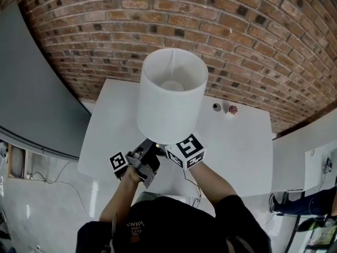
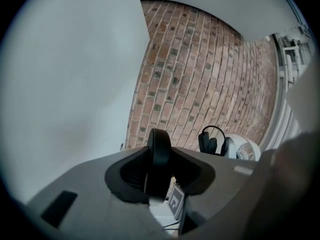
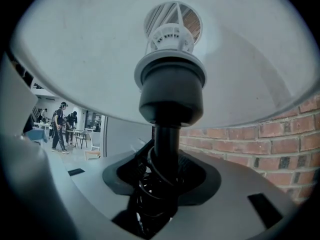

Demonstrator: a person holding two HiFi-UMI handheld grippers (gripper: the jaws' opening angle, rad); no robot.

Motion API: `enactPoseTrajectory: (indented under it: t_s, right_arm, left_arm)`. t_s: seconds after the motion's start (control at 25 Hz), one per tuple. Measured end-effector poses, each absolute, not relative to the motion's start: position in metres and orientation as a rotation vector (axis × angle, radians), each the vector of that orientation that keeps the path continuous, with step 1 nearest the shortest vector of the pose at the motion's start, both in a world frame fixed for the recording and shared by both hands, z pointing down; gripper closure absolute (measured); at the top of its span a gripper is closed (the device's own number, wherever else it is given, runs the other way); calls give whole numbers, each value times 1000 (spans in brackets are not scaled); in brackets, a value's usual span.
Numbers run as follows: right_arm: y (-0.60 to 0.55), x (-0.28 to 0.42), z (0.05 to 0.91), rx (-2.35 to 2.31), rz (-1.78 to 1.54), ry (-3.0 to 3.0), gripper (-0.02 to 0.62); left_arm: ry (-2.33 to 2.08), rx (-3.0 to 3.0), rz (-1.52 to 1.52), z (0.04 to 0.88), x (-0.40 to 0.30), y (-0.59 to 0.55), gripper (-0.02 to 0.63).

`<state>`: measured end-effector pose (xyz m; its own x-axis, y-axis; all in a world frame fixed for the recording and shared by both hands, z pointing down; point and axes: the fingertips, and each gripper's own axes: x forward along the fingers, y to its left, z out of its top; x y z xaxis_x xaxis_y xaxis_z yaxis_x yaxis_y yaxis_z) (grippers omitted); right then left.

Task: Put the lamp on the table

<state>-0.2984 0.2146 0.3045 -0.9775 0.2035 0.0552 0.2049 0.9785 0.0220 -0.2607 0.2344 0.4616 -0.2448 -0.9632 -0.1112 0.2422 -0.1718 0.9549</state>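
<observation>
Nearest, the left gripper [image 2: 159,160] is turned on its side and clenched on the rim of the flat black base [image 2: 159,146] of the lamp [image 1: 171,96]. Beside it, the right gripper [image 3: 167,156] is clamped round the black stem [image 3: 167,136], with loops of black cord [image 3: 150,194] bunched between its jaws. Above the stem sit the dark socket [image 3: 172,91] and the white shade [image 2: 70,84]. The lamp is upright, held in both grippers over the near part of the white table [image 1: 247,157]. Toward the table's far edge lie a small pale item [image 1: 216,107] and, just beside it, a small reddish item [image 1: 233,109]. Behind the table stands a brick wall [image 1: 253,41]. The left gripper view also shows black headphones [image 2: 211,140] and a white fan [image 2: 244,149] near the wall.
</observation>
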Motion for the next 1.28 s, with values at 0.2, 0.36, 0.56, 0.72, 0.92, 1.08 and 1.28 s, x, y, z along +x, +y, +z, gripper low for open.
enactPoseTrajectory:
  t_s: [0.2,0.36,0.56,0.72,0.92,1.08,1.28]
  right_arm:
    - [199,-335,320,-290,-26,-3033,423]
    - [186,-356,334,-258,0,-2997,428]
    - [170,-372,352,-213,48,-2987,433]
    - [158,-382,368,-184,112,-2997,434]
    - [145,-397,386,-165,185,-2994,434]
    - [132,-409,401,-134,194,-2992,434]
    - [111,-424,414,-75,188,-3006,436]
  left_arm:
    - [-1047,970,-1603,479,-288,221,483]
    - [-987,976,-1598,493,-298,209,483]
    - [-972,990,-1572,515,-302,199,479]
    - [-1019,1003,-1528,528,-314,196,477]
    - [-1089,1048,-1442,544,-328,191,469]
    - [-1140,1050,-1368,559,-339,186,451]
    - [-1216,1056,-1286,571,-347,189,410]
